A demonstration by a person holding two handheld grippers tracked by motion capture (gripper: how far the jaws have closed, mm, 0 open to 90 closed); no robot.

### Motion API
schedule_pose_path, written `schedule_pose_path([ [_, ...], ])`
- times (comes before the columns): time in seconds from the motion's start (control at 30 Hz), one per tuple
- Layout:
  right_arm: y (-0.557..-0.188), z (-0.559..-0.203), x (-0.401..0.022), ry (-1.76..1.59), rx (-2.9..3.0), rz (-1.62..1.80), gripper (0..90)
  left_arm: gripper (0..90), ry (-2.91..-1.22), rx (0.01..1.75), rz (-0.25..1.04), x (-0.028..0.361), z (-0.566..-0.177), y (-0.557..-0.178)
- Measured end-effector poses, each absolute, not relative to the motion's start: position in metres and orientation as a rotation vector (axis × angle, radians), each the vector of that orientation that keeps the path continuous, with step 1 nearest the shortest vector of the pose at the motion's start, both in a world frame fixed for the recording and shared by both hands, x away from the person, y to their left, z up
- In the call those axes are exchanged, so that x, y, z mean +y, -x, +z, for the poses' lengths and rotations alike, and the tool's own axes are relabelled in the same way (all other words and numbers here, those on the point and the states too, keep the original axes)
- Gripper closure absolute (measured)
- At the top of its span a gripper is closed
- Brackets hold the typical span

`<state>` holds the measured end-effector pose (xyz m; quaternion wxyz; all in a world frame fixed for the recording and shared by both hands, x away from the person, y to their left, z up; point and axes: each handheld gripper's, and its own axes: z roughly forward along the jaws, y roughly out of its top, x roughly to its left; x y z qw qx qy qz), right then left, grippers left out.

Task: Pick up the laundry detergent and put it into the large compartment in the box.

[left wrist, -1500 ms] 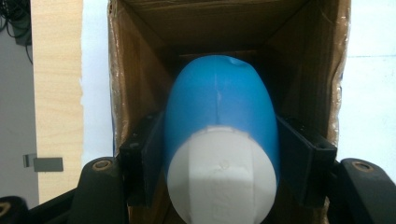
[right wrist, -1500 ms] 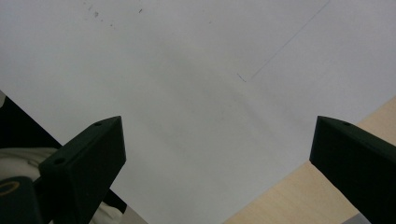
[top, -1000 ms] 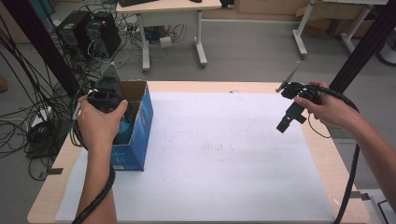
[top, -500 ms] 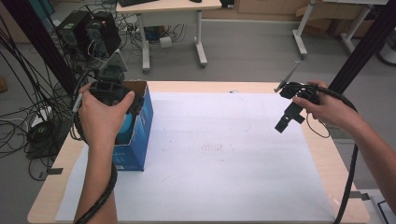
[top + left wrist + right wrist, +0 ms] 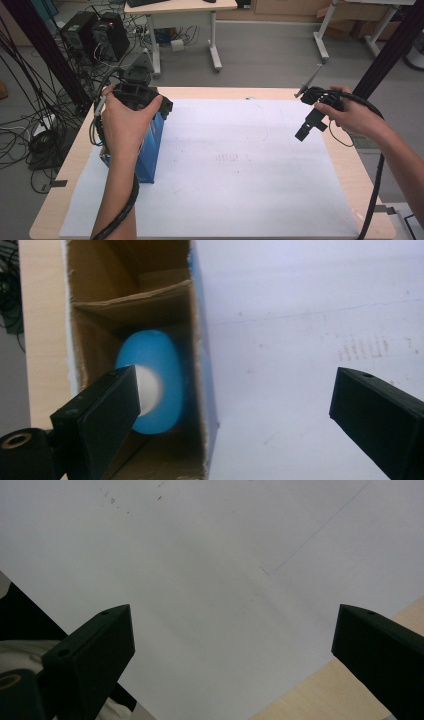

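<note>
White paper (image 5: pixel 240 165) covers the worktop (image 5: pixel 65 170). At its left edge stands a blue cardboard box (image 5: pixel 150 145) with a blue-and-white object (image 5: pixel 150 382) lying inside. Above it, the left claw (image 5: pixel 230 405) has just been opening and grips nothing. Well apart, the right claw (image 5: pixel 232 645) gapes empty.

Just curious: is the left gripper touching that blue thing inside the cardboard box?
Apart. In the left gripper view, the left gripper has wide-open jaws above the blue object, which lies deep inside the cardboard box.

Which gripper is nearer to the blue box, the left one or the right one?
Left. The left gripper hangs directly over the blue box, jaws open; the right gripper is far across the table near its other edge.
</note>
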<state>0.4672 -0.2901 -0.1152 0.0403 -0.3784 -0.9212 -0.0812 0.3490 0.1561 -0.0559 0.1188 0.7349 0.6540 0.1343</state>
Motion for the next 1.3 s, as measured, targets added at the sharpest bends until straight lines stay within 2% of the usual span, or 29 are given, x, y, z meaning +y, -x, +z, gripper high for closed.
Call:
schedule_pose_path([
  [0.63, -0.466, -0.114, -0.290, 1.146, -2.832, -0.254, 3.4, 5.5, -2.265, 1.802, 0.336, 0.115, -0.065, -0.358],
  [1.3, -0.465, -0.112, -0.293, 1.162, -2.824, -0.258, 3.4, 5.5, -2.286, 1.769, 0.325, 0.107, -0.065, -0.359],
])
